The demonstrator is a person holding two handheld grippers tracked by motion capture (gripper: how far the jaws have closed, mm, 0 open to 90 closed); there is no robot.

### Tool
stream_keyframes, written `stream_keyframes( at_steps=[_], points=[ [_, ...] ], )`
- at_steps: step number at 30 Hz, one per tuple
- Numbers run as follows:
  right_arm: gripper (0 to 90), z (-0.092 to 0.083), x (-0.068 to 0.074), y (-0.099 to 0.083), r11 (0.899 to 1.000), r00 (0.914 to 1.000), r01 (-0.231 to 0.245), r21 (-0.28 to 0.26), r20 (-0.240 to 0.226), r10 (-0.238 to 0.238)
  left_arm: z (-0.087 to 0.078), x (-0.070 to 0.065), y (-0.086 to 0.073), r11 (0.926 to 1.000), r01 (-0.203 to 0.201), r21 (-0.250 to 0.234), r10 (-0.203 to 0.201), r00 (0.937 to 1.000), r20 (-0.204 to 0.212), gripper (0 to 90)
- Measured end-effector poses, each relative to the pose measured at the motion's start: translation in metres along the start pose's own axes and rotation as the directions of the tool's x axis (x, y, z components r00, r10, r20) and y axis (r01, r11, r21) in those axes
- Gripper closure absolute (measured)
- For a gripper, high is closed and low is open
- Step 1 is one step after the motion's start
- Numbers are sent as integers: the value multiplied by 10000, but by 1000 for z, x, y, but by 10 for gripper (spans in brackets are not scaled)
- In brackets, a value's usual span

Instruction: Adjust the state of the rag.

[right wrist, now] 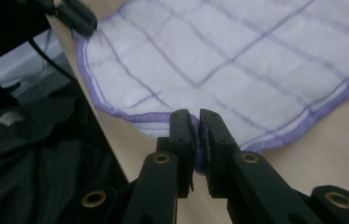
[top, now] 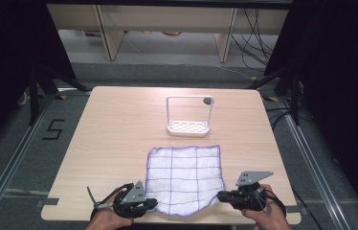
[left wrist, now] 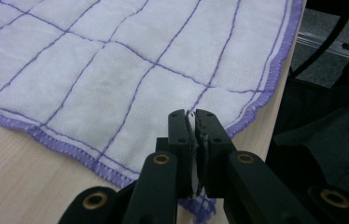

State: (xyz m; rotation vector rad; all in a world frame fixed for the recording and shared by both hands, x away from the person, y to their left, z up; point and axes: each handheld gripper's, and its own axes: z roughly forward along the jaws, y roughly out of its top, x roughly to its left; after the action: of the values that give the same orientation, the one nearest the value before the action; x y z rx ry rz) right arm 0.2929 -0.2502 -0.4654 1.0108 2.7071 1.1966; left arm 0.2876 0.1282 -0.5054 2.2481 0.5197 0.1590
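Note:
A white cloth (top: pixel 184 178) with purple grid lines and a purple hem lies flat on the near half of the wooden table (top: pixel 115 129). My left gripper (top: pixel 152 205) pinches the cloth's near left corner; in the left gripper view the cloth (left wrist: pixel 116 70) is clamped between the closed jaws of that gripper (left wrist: pixel 195 115). My right gripper (top: pixel 221 195) pinches the near right corner. The right gripper view has the hem of the cloth (right wrist: pixel 238 51) caught between the closed jaws of that gripper (right wrist: pixel 197 115), with the left gripper (right wrist: pixel 77 18) far off at the top left.
A white wire-frame rack (top: pixel 189 115) with a perforated base stands upright behind the cloth, near the table's middle. The near table edge runs just under both grippers. Black stands and cables sit on the floor around the table.

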Motion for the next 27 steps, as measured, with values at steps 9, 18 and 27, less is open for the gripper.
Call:
stream_keyframes(
  at_steps=[9, 18, 27],
  points=[
    [659, 0, -1, -17, 9973, 9979, -504, 535, 428, 481, -6, 6, -1, 9961, 758, -453, -741, 9965, 387, 637],
    [551, 4, -39, 31, 9969, 9761, -423, -660, 2101, 553, -11, 55, 15, 9867, 1253, -1034, -1383, 9818, -1299, 553],
    [506, 38, -95, 73, 9951, 9419, -764, -632, 3227, 928, 1, 115, 25, 9745, 1967, -1077, -2172, 9477, -2341, 512]
  ],
)
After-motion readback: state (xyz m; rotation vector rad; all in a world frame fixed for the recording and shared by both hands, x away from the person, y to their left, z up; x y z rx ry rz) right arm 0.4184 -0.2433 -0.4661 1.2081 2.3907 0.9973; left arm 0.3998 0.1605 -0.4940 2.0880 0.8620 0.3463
